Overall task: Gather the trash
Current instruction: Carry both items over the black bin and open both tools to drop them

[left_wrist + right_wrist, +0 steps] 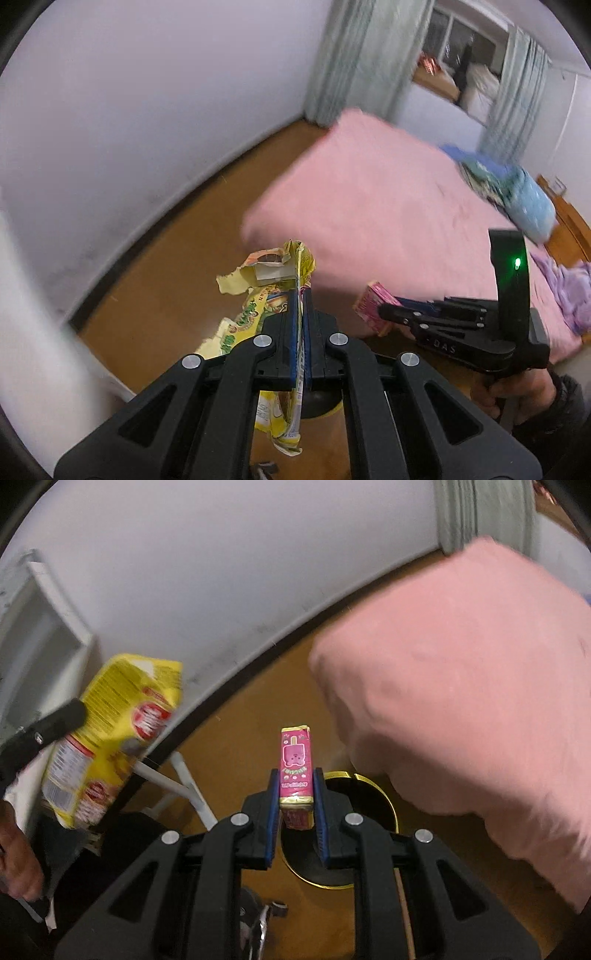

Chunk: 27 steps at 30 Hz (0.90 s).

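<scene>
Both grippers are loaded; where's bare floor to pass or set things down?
Bare floor runs as a strip between the wall and the pink bed. Crowded: the bin sits right under the right gripper with its pink box, hard by the bed corner; white legs clutter the floor below the left gripper's yellow wrapper.

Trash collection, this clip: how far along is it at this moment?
Done: both pickups. In hand: the left gripper is shut on a torn yellow wrapper, and the right gripper is shut on a small pink box, above a gold-rimmed black bin on the floor. Left: dropping both in.
</scene>
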Each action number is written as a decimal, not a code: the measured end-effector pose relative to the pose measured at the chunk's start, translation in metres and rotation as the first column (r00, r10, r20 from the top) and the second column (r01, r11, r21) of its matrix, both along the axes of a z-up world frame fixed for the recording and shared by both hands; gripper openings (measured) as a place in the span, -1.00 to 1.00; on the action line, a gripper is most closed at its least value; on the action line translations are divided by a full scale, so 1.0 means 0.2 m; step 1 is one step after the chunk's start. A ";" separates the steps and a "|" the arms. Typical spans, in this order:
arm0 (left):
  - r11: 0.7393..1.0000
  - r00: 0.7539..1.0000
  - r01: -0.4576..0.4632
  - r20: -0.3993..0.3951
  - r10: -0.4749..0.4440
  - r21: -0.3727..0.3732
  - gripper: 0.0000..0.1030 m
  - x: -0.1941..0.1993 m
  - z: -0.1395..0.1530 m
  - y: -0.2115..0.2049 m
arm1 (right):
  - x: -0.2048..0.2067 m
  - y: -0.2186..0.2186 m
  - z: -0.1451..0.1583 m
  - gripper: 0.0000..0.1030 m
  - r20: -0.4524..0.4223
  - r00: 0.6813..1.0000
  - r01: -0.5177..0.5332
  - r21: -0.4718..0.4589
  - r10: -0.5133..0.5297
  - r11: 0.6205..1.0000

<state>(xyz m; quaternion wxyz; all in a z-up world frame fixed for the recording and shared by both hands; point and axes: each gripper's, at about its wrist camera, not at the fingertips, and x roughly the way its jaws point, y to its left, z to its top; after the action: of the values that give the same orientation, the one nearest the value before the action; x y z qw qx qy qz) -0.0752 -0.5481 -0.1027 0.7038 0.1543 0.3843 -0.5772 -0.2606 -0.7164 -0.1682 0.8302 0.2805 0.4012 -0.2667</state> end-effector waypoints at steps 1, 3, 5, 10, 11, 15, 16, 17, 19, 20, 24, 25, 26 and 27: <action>1.000 1.000 0.013 -0.007 -0.013 0.006 -0.97 0.00 -0.10 -0.06 | -0.01 -0.04 -0.10 -0.66 -0.018 1.000 0.009 0.020 -0.009 1.000; 0.999 0.999 0.022 0.028 -0.024 0.050 -0.97 -0.02 -0.32 -0.16 | -0.02 -0.07 -0.24 -0.66 -0.043 0.999 0.021 0.049 -0.019 0.999; 0.993 0.999 0.023 0.044 -0.028 0.112 -0.97 -0.04 -0.53 -0.24 | 0.02 -0.08 -0.39 -0.66 -0.063 0.998 0.029 0.087 -0.024 0.996; 0.971 0.998 0.019 -0.059 -0.005 0.240 -0.97 -0.01 -0.95 -0.34 | 0.01 -0.10 -0.72 -0.66 -0.111 0.993 0.054 0.161 -0.036 0.985; 0.966 0.997 0.025 -0.082 -0.004 0.257 -0.97 -0.01 -1.01 -0.36 | 0.02 -0.11 -0.76 -0.66 -0.119 0.992 0.060 0.175 -0.040 0.983; 0.962 0.996 0.044 -0.089 -0.020 0.270 -0.97 -0.03 -1.07 -0.41 | 0.03 -0.13 -0.88 -0.66 -0.140 0.989 0.076 0.211 -0.047 0.975; 0.962 0.996 0.046 -0.091 -0.022 0.269 -0.97 -0.03 -1.06 -0.42 | 0.03 -0.12 -0.89 -0.66 -0.142 0.989 0.080 0.218 -0.049 0.973; 0.961 0.995 0.047 -0.093 -0.022 0.271 -0.97 -0.03 -1.07 -0.44 | 0.05 -0.12 -0.91 -0.66 -0.141 0.989 0.081 0.221 -0.050 0.972; 0.959 0.995 0.044 -0.094 -0.018 0.279 -0.96 -0.03 -1.08 -0.44 | 0.06 -0.12 -0.92 -0.66 -0.138 0.989 0.084 0.224 -0.054 0.971; 0.958 0.995 0.047 -0.100 -0.019 0.284 -0.95 -0.03 -1.10 -0.44 | 0.05 -0.13 -0.92 -0.66 -0.136 0.989 0.085 0.222 -0.055 0.971; 0.950 0.994 0.045 -0.109 -0.012 0.307 -0.63 -0.06 -1.12 -0.43 | 0.04 -0.12 -0.92 -0.66 -0.130 0.990 0.085 0.219 -0.057 0.972; 0.952 0.994 0.042 -0.110 -0.008 0.303 -0.27 -0.06 -1.11 -0.42 | 0.03 -0.12 -0.92 -0.66 -0.128 0.990 0.085 0.220 -0.058 0.972; 0.955 0.994 0.037 -0.109 -0.005 0.296 -0.01 -0.07 -1.10 -0.41 | 0.03 -0.12 -0.92 -0.66 -0.125 0.990 0.085 0.220 -0.058 0.972; 0.958 0.995 0.033 -0.102 -0.004 0.286 0.04 -0.07 -1.09 -0.41 | 0.03 -0.13 -0.93 -0.66 -0.123 0.991 0.084 0.221 -0.058 0.972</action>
<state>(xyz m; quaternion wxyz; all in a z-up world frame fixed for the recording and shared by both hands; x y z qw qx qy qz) -0.0894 -0.6292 -0.3204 0.6483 0.2293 0.4975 -0.5287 -0.2549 -0.7417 -0.3533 0.7583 0.3712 0.4660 -0.2646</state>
